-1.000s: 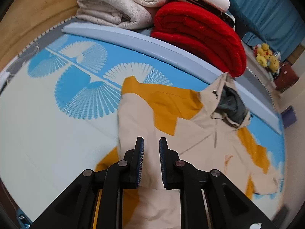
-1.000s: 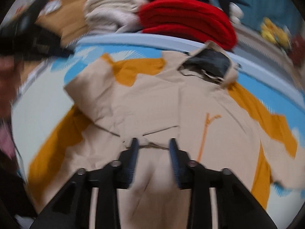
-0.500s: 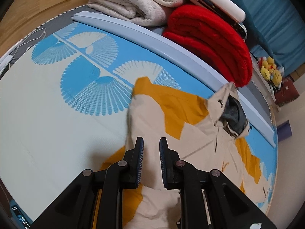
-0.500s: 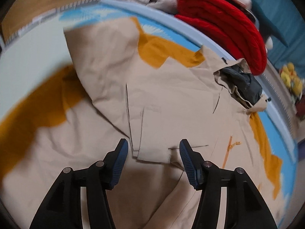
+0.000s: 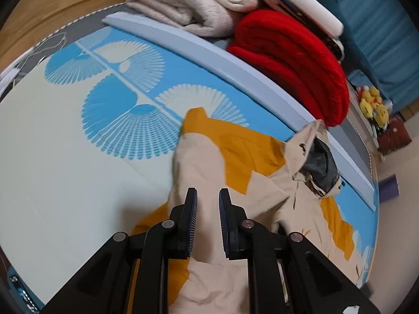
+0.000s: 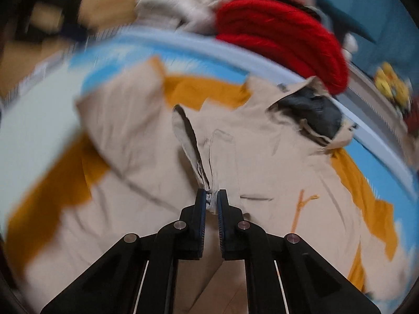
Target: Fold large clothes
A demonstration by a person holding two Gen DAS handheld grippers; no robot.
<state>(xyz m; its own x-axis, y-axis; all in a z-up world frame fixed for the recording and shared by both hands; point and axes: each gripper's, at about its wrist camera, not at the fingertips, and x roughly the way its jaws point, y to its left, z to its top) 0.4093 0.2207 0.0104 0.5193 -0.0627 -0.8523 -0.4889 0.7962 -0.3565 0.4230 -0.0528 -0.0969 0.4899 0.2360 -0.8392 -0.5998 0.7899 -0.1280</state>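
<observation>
A beige and mustard hooded jacket [image 5: 267, 191] lies front up on a blue and white mat [image 5: 78, 157], with its dark-lined hood [image 5: 316, 164] toward the far edge. My left gripper [image 5: 207, 193] is shut on a raised fold of the jacket's beige side, and the cloth runs up between its jaws. In the right wrist view, which is blurred, the jacket [image 6: 275, 162] fills the middle. My right gripper [image 6: 211, 195] is closing its jaws, and the pads pinch a small bunched fold beside a chest pocket flap.
Along the mat's far edge runs a pale blue raised border [image 5: 235, 60]. Behind it lie a folded red blanket [image 5: 293, 60] and cream blankets [image 5: 188, 2]. Yellow soft toys [image 5: 374, 107] sit at the far right. Bare mat stretches out left of the jacket.
The right gripper's jaws stood wide over the jacket's chest and have since closed on a fold there, pulling it up. The left gripper kept its hold and rolled slightly.
</observation>
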